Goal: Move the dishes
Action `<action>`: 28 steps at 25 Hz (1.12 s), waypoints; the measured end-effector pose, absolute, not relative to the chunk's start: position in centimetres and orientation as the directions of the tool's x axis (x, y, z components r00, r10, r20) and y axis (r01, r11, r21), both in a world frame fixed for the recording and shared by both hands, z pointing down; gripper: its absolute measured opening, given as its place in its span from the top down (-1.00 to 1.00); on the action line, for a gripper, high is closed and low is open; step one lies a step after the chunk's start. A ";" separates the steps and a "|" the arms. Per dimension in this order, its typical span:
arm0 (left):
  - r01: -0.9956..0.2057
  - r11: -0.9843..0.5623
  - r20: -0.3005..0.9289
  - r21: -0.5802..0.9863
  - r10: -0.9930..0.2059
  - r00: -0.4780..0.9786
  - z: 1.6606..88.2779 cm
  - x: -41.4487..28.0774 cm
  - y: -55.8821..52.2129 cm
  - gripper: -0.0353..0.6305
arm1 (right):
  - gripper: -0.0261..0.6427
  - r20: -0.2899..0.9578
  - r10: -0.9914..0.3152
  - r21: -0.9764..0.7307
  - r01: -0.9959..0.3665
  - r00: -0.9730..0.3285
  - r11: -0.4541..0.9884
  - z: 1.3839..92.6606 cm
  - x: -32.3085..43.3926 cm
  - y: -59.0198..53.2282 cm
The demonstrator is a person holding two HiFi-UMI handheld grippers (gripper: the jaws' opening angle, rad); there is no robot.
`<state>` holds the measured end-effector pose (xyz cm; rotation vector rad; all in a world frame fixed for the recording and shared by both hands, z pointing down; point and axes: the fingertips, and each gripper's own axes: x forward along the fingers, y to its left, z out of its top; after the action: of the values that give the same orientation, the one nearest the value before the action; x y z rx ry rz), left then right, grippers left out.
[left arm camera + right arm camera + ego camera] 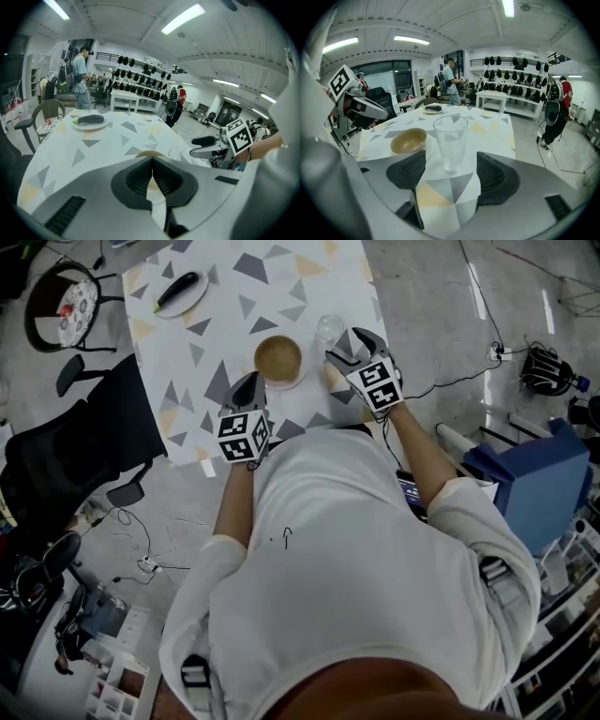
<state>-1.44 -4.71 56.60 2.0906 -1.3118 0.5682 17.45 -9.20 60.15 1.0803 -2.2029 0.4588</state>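
Dishes, three lots, all standing on the patterned counter.

1. Tan bowl, upright, seated on a white saucer. It is near the counter's front edge, between the two grippers in the head view.
2. Clear glass, upright, just beside the bowl on its right and not touching it.
3. White plate bearing a dark aubergine, at the far left corner, well apart from the bowl and glass.

Left hand-held gripper: jaws together with nothing clamped. The tip is aimed at the bowl and sits just beside the saucer; whether it touches cannot be told.

Right hand-held gripper: jaws spread wide. The glass stands in line with the gap, just ahead of the pads, and neither pad touches it.
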 end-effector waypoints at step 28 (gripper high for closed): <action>-0.921 -0.258 0.670 0.291 -0.632 0.389 59.1 -4.5 -1.0 0.83 | 0.71 0.732 -0.431 0.231 -0.402 -0.528 0.886 58.5 9.1 -3.1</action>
<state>-4.46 -1.03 59.05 1.9920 -1.3281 0.5632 9.14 -3.08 58.48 0.5957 -2.1872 -0.0426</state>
